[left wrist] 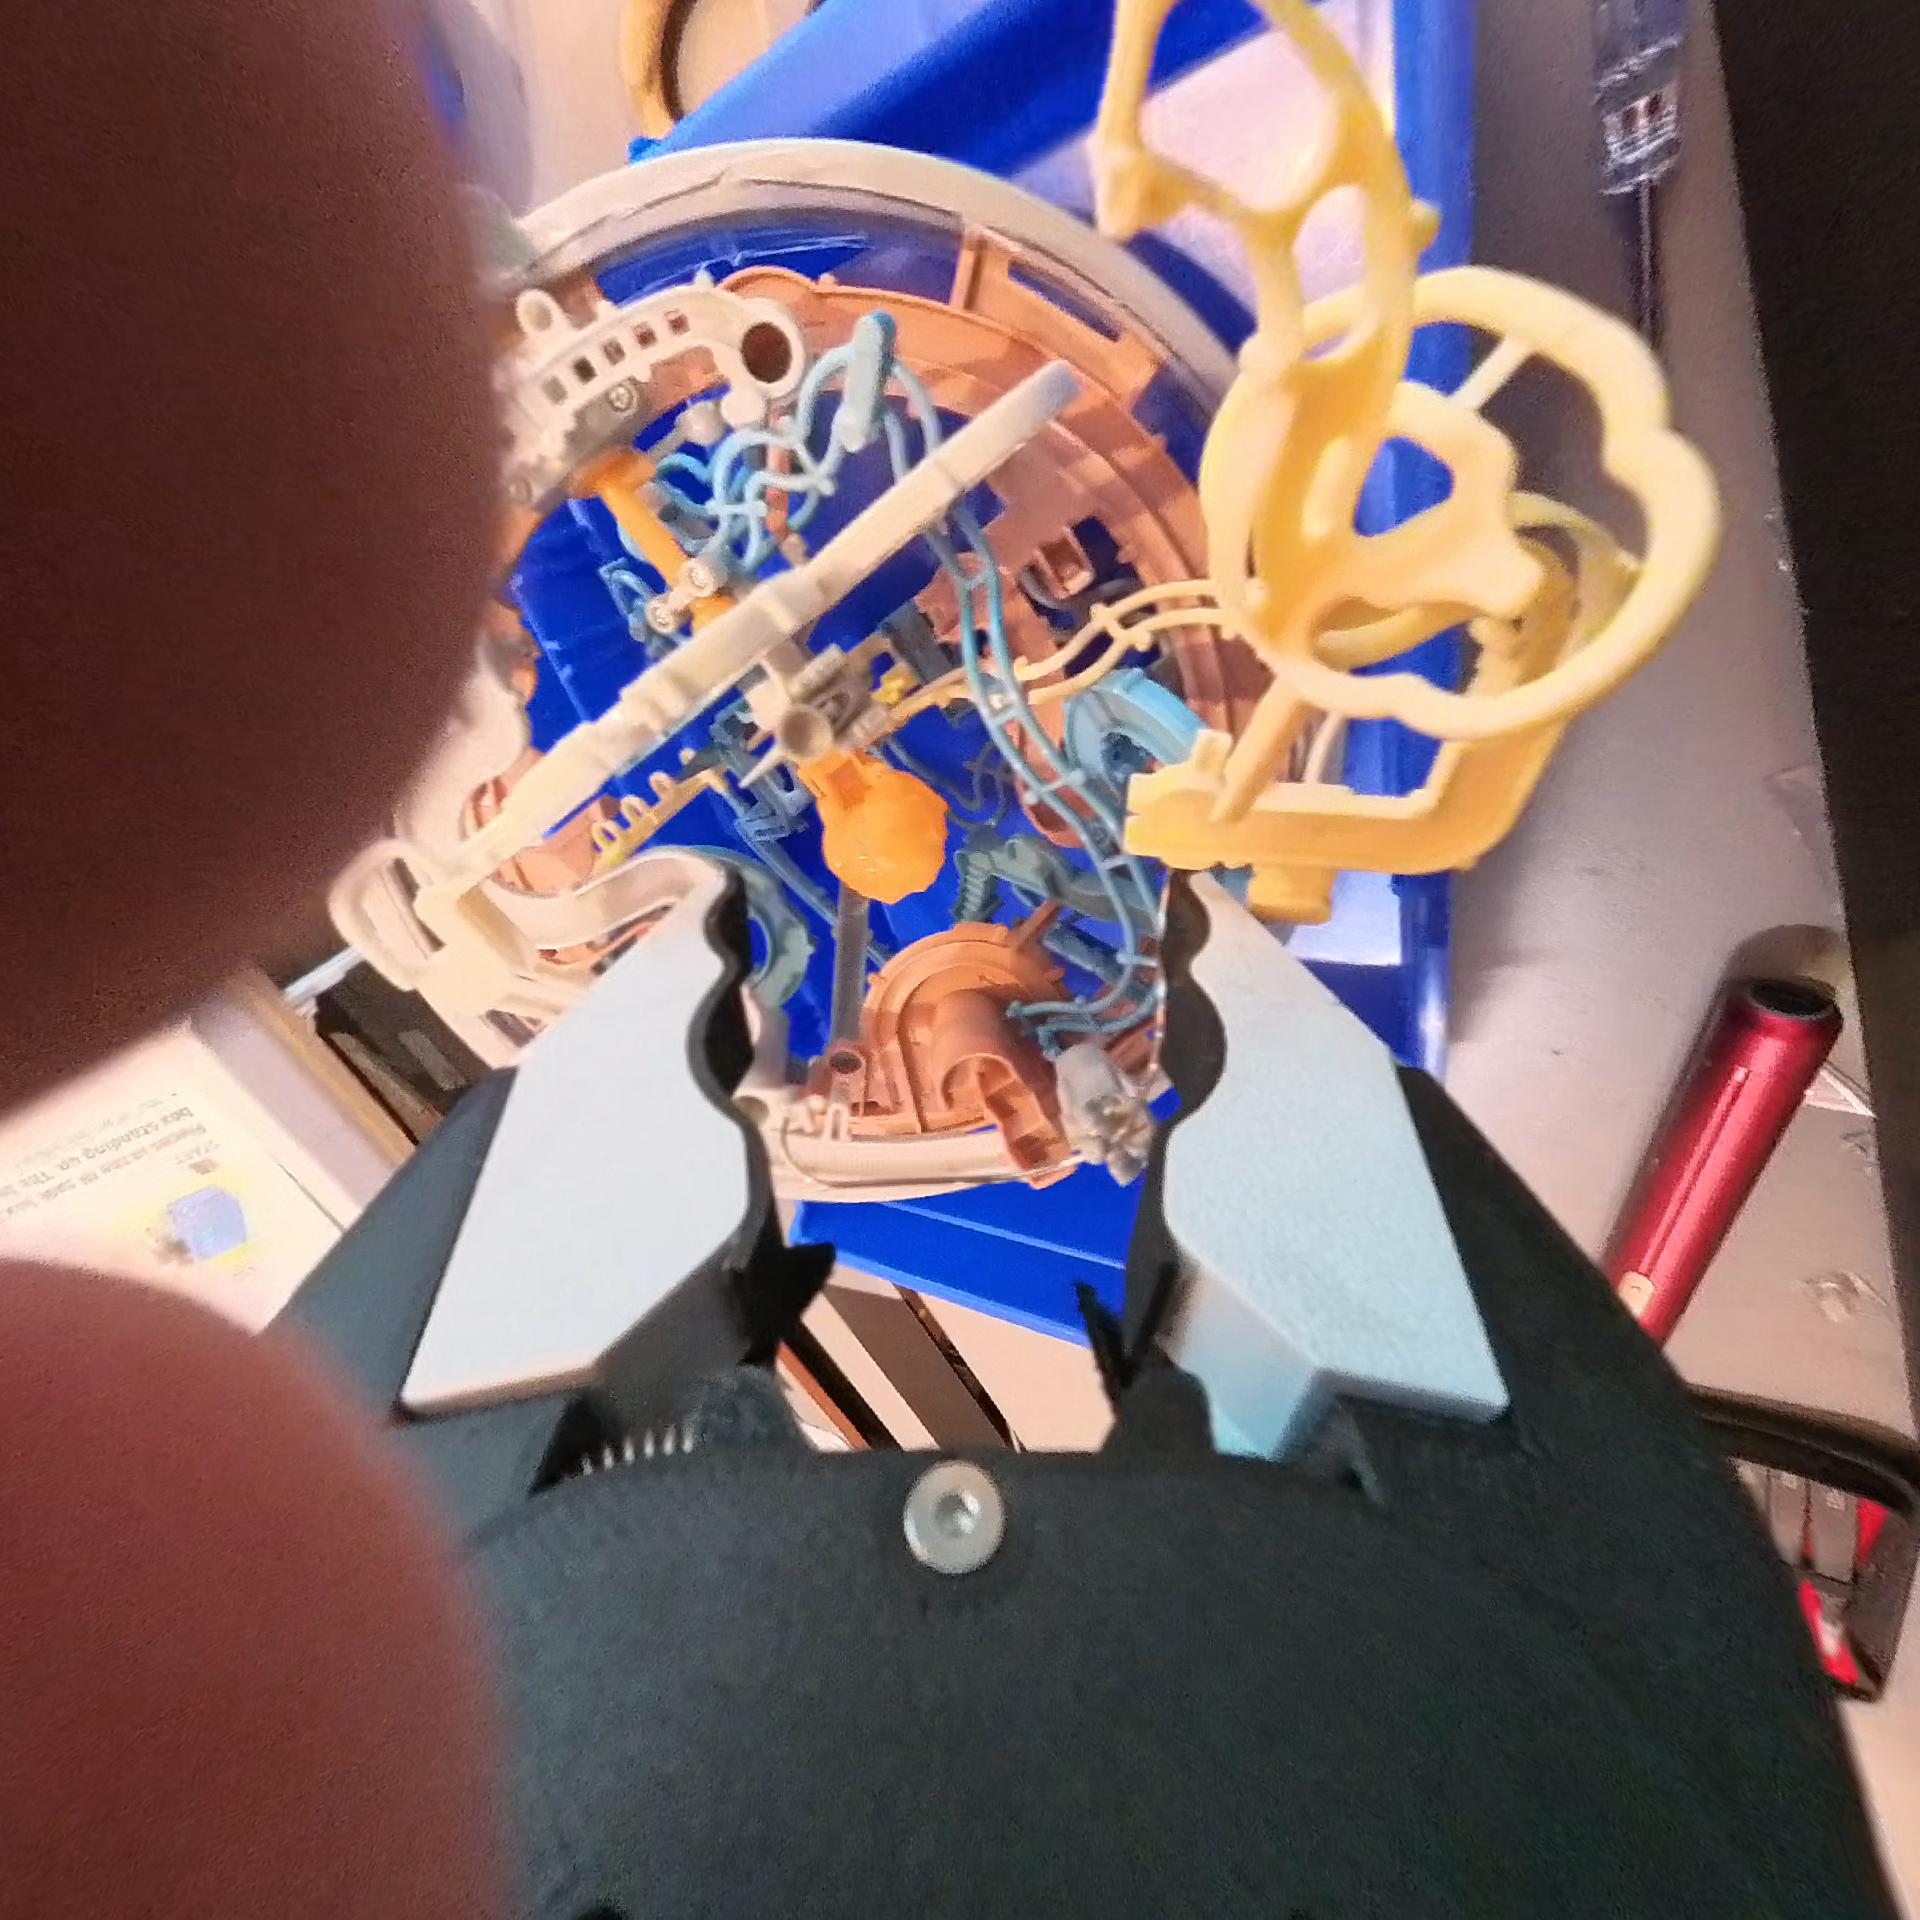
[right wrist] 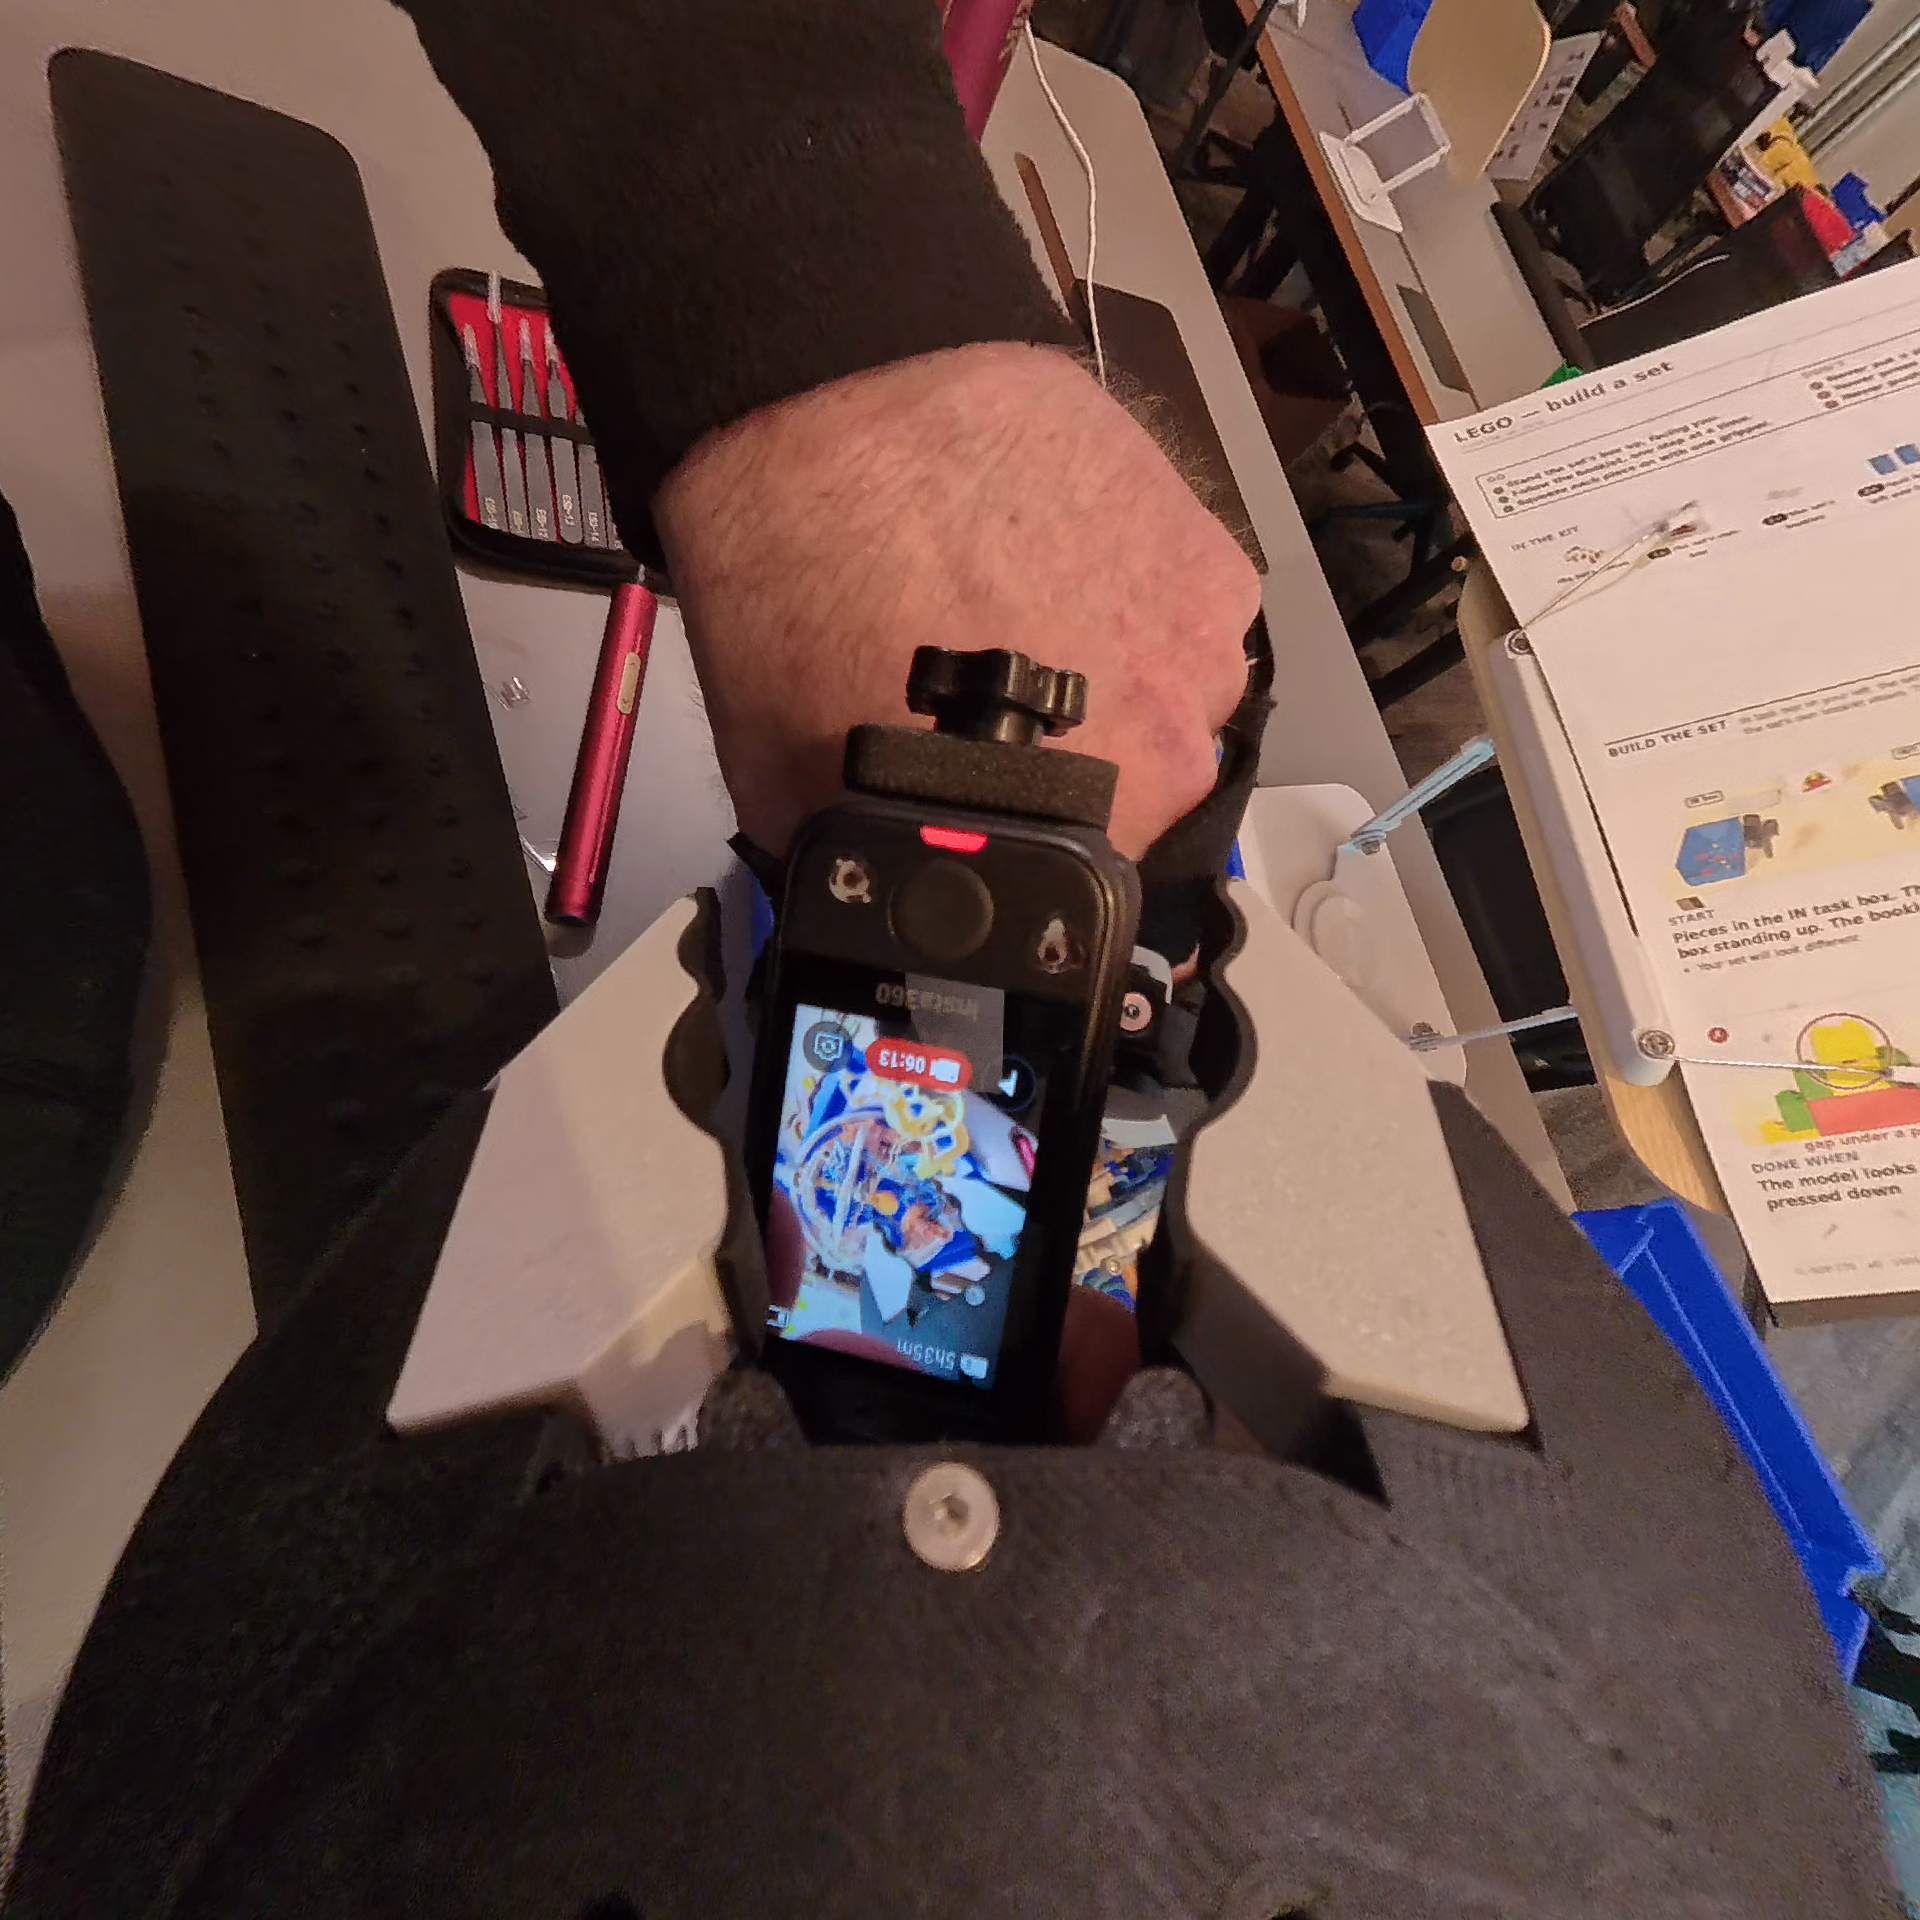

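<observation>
My left gripper [left wrist: 956,904] is shut on the lower rim of a clear maze dome [left wrist: 831,582] filled with white, tan, blue and orange plastic tracks, held up in front of a blue bin. A pale yellow track piece [left wrist: 1413,540] sticks out at the dome's upper right. Blurred fingertips [left wrist: 208,468] cover the left of this view. In the right wrist view, my right gripper [right wrist: 951,935] is open. Between its fingers stands the black camera [right wrist: 935,1091] mounted on the left gripper, held by a hand [right wrist: 935,561] in a dark sleeve. I cannot tell whether the pads touch it.
A blue bin [left wrist: 1039,94] stands behind the dome; another blue bin [right wrist: 1725,1413] is lower right. A red pen [right wrist: 608,748], also in the left wrist view [left wrist: 1714,1132], a tweezers case [right wrist: 530,416], a black perforated mat [right wrist: 260,540] and a printed instruction sheet [right wrist: 1714,790] lie around.
</observation>
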### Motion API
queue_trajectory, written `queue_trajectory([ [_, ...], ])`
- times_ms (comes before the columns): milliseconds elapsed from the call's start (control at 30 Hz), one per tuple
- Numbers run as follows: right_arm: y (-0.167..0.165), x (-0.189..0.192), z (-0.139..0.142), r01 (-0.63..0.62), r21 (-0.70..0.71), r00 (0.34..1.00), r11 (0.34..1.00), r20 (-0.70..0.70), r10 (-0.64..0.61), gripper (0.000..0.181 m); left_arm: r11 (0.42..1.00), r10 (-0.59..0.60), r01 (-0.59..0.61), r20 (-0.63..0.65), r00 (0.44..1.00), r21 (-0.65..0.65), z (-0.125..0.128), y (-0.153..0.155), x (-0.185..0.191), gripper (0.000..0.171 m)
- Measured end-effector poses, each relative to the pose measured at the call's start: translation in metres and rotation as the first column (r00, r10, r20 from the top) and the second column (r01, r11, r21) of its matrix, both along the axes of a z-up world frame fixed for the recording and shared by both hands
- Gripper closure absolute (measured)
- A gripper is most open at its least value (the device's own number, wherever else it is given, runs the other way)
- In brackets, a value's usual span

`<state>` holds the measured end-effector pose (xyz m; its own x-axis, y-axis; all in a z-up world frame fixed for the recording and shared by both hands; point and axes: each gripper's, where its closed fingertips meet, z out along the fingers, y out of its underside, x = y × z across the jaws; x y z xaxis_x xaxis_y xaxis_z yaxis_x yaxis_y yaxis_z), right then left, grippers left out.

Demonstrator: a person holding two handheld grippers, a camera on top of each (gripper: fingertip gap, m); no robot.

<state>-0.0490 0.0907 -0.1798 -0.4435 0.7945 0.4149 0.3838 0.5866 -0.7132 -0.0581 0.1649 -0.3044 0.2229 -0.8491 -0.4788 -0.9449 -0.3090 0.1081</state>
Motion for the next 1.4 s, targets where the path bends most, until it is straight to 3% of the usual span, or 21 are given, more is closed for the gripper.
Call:
queue_trajectory([
  [100,0.002,0.000,0.003,0.000,0.035,1.000,0.999,-0.026,0.001,0.091,0.999,-0.002,0.002,-0.011,1.000,0.042,0.005,0.008,-0.002,0.073],
  [267,-0.001,-0.002,0.008,0.004,0.060,0.999,0.998,-0.051,-0.001,0.095,0.998,-0.048,0.047,0.035,0.998,0.034,0.003,0.009,0.004,0.071],
  [367,-0.001,-0.004,0.012,0.005,0.048,0.997,0.999,-0.075,-0.001,0.094,0.998,-0.063,0.065,0.085,0.994,-0.011,-0.003,0.003,0.009,0.090],
  [500,-0.002,-0.005,0.002,-0.004,0.064,0.999,0.998,-0.035,0.007,0.093,0.999,-0.053,0.054,0.123,0.991,0.000,-0.012,0.003,0.014,0.141],
  [633,0.001,-0.001,-0.006,-0.014,0.054,1.000,0.998,-0.021,0.015,0.094,0.999,-0.032,0.032,0.078,0.996,0.010,-0.013,0.006,0.009,0.128],
  [867,0.000,-0.002,-0.002,-0.008,0.108,0.999,0.994,-0.046,0.013,0.091,0.997,-0.036,0.028,0.104,0.994,0.073,-0.010,0.012,0.012,0.125],
  [1400,0.021,-0.006,0.000,0.012,-0.060,1.000,0.998,-0.006,-0.012,0.083,0.998,0.045,-0.041,0.087,0.995,-0.050,-0.014,0.009,0.004,0.112],
])
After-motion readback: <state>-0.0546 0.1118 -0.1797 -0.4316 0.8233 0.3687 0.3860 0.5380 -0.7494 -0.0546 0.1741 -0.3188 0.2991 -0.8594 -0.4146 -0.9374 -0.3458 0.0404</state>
